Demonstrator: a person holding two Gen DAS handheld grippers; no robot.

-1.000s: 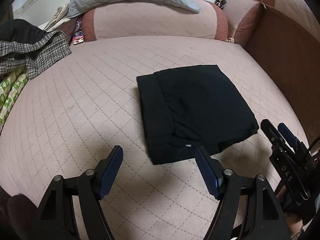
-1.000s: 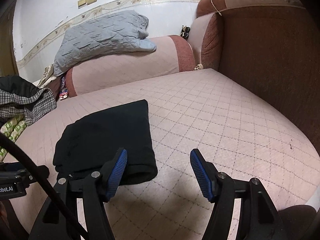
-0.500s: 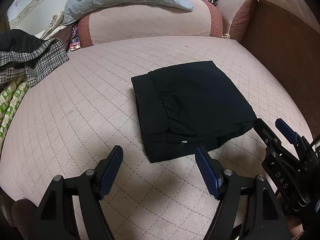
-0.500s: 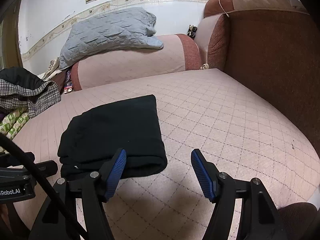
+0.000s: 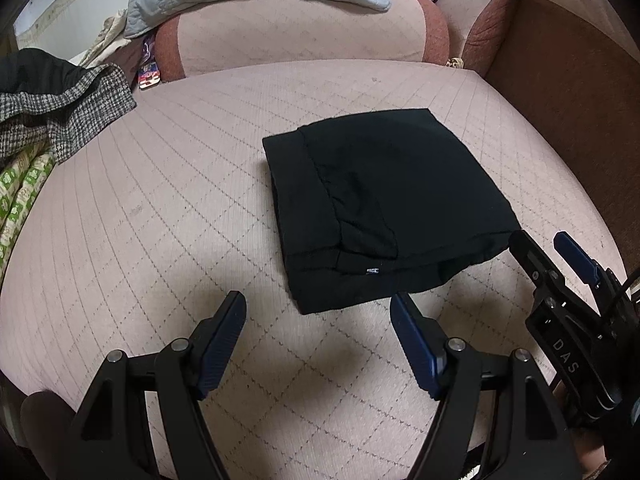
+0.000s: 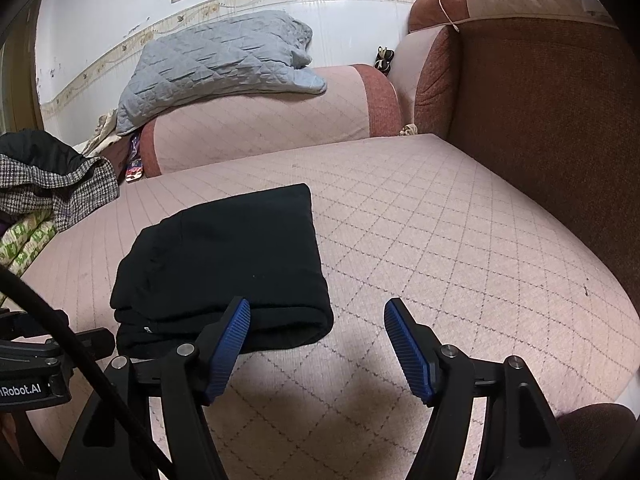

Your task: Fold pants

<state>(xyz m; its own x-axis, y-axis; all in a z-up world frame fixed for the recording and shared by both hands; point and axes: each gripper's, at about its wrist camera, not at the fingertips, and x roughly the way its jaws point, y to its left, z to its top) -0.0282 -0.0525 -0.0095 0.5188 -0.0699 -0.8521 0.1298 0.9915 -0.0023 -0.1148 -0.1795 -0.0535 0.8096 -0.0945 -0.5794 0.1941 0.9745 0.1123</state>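
Now | pants point(image 5: 384, 204): folded black bundle lying flat on quilted pink cushion point(image 5: 160, 216) | left gripper point(image 5: 318, 340): jaws apart, empty | right gripper point(image 6: 316, 344): jaws apart, empty, possibly just clear of bundle's edge

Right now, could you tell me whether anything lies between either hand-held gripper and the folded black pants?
Nothing visible does. Only bare quilted cushion separates the left hand-held gripper and the right hand-held gripper from the folded black pants.
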